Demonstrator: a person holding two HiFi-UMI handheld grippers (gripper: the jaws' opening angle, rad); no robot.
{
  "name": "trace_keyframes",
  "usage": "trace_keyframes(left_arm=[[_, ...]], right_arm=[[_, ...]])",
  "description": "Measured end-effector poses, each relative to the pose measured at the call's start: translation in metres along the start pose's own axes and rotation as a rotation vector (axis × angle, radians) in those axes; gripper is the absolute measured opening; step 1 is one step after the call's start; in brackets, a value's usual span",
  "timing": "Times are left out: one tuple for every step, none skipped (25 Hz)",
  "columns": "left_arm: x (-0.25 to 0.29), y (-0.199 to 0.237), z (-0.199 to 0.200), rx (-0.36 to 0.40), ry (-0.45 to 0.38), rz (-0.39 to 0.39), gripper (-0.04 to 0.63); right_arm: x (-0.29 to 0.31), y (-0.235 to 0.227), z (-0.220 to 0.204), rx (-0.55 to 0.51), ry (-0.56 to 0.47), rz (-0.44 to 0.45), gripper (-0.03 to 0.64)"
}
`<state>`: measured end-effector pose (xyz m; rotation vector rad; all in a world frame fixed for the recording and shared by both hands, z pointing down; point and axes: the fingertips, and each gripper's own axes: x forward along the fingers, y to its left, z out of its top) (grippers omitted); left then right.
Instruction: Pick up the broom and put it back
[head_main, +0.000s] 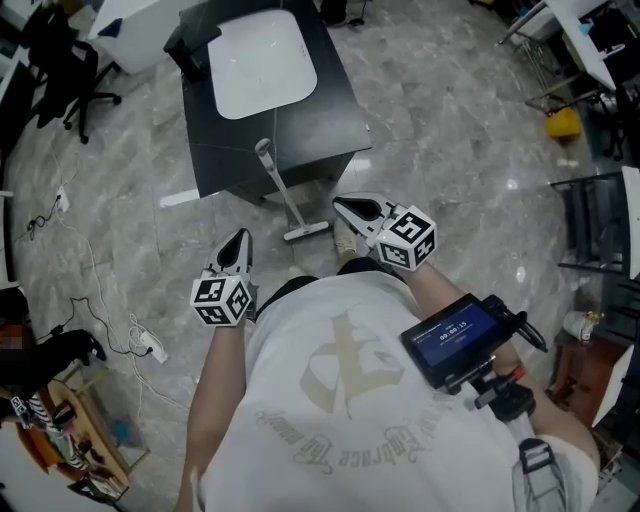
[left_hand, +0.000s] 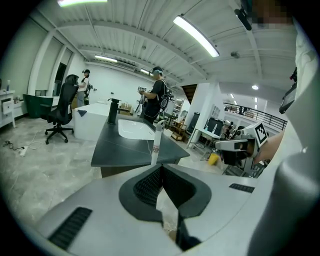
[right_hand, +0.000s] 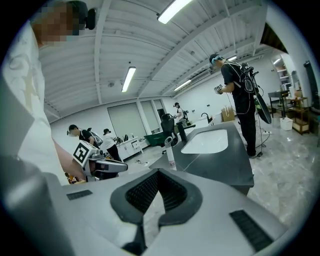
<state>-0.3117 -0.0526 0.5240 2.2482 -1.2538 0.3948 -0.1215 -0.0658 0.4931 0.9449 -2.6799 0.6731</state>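
A white broom (head_main: 287, 200) leans against the front of the black table (head_main: 340, 100), its handle top at the table edge and its head on the floor. My left gripper (head_main: 240, 238) is below and left of the broom head, and my right gripper (head_main: 345, 207) sits just right of it. Both are shut with nothing between their jaws, and both are clear of the broom. In the left gripper view the broom handle (left_hand: 156, 142) rises just beyond the shut jaw tips of the left gripper (left_hand: 161, 167). The right gripper view shows the handle (right_hand: 170, 152) ahead of the right gripper (right_hand: 159, 172).
A white basin (head_main: 260, 62) is set in the table top. An office chair (head_main: 60, 70) stands at the far left. Cables and a power strip (head_main: 148, 347) lie on the marble floor at left. Racks (head_main: 590, 225) stand at right, and people stand behind the table (left_hand: 157, 97).
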Motion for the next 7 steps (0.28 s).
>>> trace_keyframes(left_arm=[[-0.004,0.002,-0.003,0.002,0.002,-0.008,0.012],[-0.009,0.004,-0.006,0.003,0.004,-0.016,0.012],[-0.014,0.006,-0.009,0.005,0.006,-0.023,0.012],[-0.018,0.007,-0.011,0.007,0.008,-0.029,0.012],[-0.02,0.008,-0.012,0.008,0.01,-0.034,0.012],[-0.023,0.009,-0.013,0.01,0.013,-0.039,0.012],[-0.025,0.01,-0.014,0.01,0.015,-0.044,0.012]], right_arm=[[0.0,0.005,-0.002,0.0,-0.003,-0.009,0.015],[0.0,0.011,-0.004,0.0,-0.006,-0.017,0.015],[0.0,0.016,-0.006,0.0,-0.008,-0.025,0.015],[0.0,0.02,-0.007,0.0,-0.01,-0.031,0.015],[0.0,0.023,-0.007,0.0,-0.013,-0.037,0.015],[0.0,0.025,-0.006,0.0,-0.015,-0.043,0.015],[0.0,0.027,-0.005,-0.001,-0.018,-0.048,0.015]])
